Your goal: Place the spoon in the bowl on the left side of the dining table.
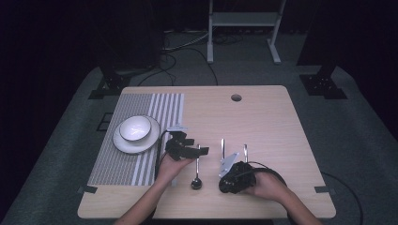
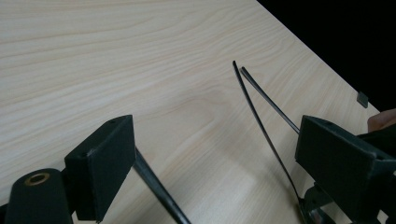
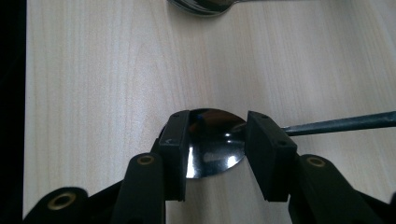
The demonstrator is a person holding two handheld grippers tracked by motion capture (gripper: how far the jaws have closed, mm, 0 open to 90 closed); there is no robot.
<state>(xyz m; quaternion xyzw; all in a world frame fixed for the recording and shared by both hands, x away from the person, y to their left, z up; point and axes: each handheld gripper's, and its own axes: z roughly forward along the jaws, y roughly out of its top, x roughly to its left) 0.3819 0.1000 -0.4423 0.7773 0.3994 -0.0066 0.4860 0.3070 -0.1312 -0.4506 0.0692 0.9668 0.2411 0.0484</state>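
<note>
My left gripper (image 1: 198, 151) (image 2: 217, 135) is open at mid-table. The dark handle (image 2: 159, 191) of a spoon (image 1: 196, 180) lying on the wood runs close by one of its jaws, untouched. To the right, my right gripper (image 1: 225, 183) (image 3: 217, 121) points toward that spoon, and its jaws are shut on the shiny bowl of a second spoon (image 3: 212, 149). The handle (image 3: 341, 123) of this second spoon sticks out sideways. Two thin metal handles (image 1: 222, 147) (image 2: 254, 100) reach away from the right gripper. The first spoon's bowl (image 3: 201, 5) lies just beyond it.
A white bowl (image 1: 135, 127) sits on a white plate (image 1: 123, 146), on a striped placemat (image 1: 117, 164) at the table's left. There is a round cable hole (image 1: 236, 97) near the far edge. The near table edge is close behind both hands.
</note>
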